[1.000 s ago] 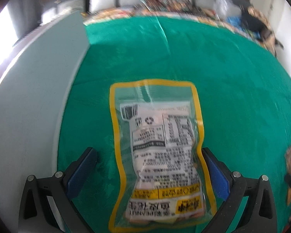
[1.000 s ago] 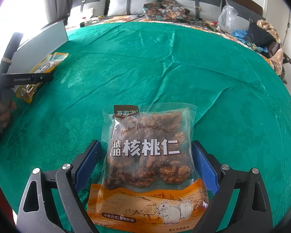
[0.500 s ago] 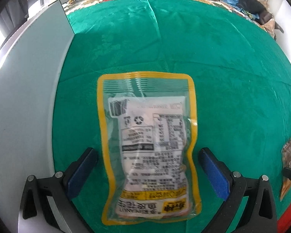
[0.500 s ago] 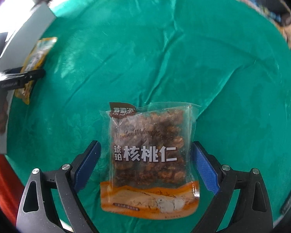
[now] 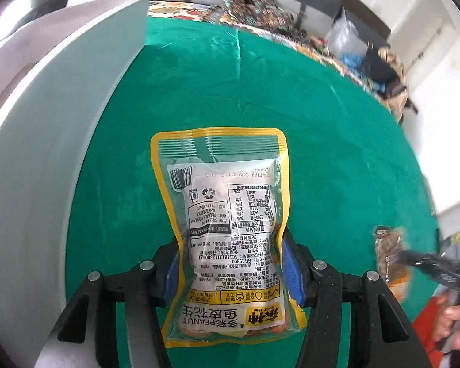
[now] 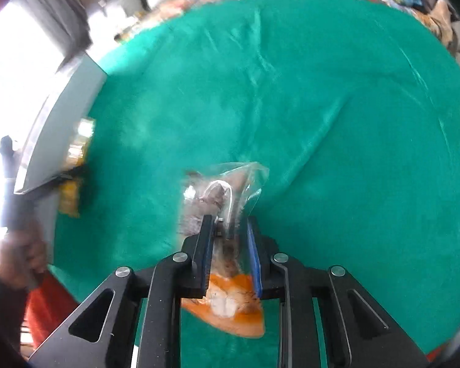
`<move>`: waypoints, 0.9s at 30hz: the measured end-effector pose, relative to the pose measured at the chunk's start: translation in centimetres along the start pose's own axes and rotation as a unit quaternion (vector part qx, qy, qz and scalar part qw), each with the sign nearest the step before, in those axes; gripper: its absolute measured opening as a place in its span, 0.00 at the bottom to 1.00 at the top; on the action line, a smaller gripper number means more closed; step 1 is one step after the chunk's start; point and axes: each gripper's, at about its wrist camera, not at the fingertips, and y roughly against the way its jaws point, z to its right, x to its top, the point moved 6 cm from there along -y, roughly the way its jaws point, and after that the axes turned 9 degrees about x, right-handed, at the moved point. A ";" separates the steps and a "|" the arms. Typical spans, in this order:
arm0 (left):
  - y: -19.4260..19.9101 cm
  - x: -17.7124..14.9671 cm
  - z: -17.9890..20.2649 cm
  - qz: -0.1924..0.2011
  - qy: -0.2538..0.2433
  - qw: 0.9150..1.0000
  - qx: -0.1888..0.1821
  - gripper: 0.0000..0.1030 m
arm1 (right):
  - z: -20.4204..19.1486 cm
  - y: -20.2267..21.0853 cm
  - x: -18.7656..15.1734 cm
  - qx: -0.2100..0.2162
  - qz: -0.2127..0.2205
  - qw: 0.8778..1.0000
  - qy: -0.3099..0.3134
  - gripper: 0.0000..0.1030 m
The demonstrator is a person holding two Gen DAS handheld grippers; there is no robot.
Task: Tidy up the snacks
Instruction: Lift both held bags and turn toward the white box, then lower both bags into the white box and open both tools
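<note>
A yellow-edged clear peanut packet (image 5: 227, 202) sits back side up between the blue pads of my left gripper (image 5: 233, 239). Its jaws are closing and the pads squeeze the packet's lower sides just above the green cloth (image 5: 322, 153). My right gripper (image 6: 230, 219) points steeply down; its jaws are closing too, and its pads pinch a crumpled walnut packet (image 6: 230, 303) with an orange bottom, lifted off the cloth. The left wrist view also shows the walnut packet (image 5: 386, 245) at the far right. In the right wrist view the peanut packet (image 6: 72, 196) is a blurred yellow patch at the left.
A tall grey box wall (image 5: 46, 153) stands along the left edge of the cloth, close to the peanut packet, and appears again as the grey box wall (image 6: 61, 116). Cushions and clutter (image 5: 260, 9) lie past the far edge. A hand (image 6: 18, 254) holds the left tool.
Both grippers have gone from wide open around their packets to clamped on them. The walnut packet is now crumpled and lifted; the peanut packet is pinched narrower. Both cameras have tilted and risen.
</note>
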 end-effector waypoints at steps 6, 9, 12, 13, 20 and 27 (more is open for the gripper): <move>1.4 -0.7 -0.3 0.020 0.018 1.000 0.003 0.53 | 1.5 0.8 1.0 -0.021 0.018 0.999 -0.027 0.79; 2.1 -1.2 -0.3 0.025 0.033 0.999 -0.005 0.53 | 0.4 0.4 0.9 -0.045 -0.003 0.998 -0.032 0.90; 2.3 -1.2 0.0 0.029 0.036 0.999 -0.009 0.53 | -1.9 -1.9 1.1 -0.087 -0.027 0.996 0.014 0.90; 2.4 -1.3 0.2 0.028 0.034 0.999 -0.011 0.53 | -2.3 -3.0 1.0 -0.102 -0.032 0.994 0.026 0.90; 4.4 -3.2 0.3 0.031 0.037 0.998 -0.026 0.53 | -3.2 -5.4 1.5 -0.113 -0.008 0.991 0.076 0.74; 8.0 -2.5 0.1 0.045 0.080 0.992 -0.081 0.53 | -1.3 -2.6 2.5 -0.003 0.011 1.000 -0.016 0.64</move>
